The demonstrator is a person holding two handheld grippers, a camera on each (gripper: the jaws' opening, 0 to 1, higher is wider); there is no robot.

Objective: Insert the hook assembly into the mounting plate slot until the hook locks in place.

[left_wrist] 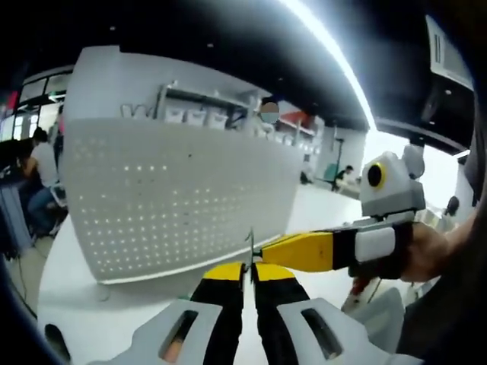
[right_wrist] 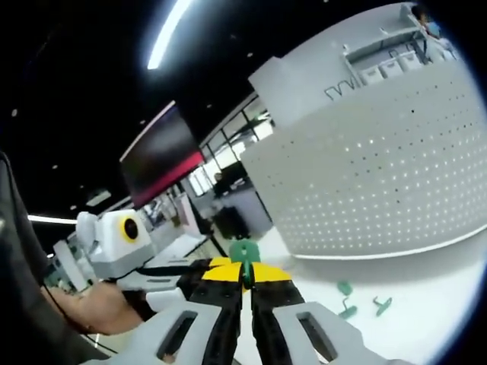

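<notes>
Though gripped by both claws, green hook (right_wrist: 243, 252) upright, tab skyward.

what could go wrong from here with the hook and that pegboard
1. Both grippers, left and right, pinch one small green hook part at their tips; a twist between the hands might pop it loose.
2. The white perforated board stands on the table with both grippers apart from it; its holes are small and alike, so the hook could miss its slot.
3. Spare green hooks lie on the white table near the board's base and could get knocked away.
</notes>
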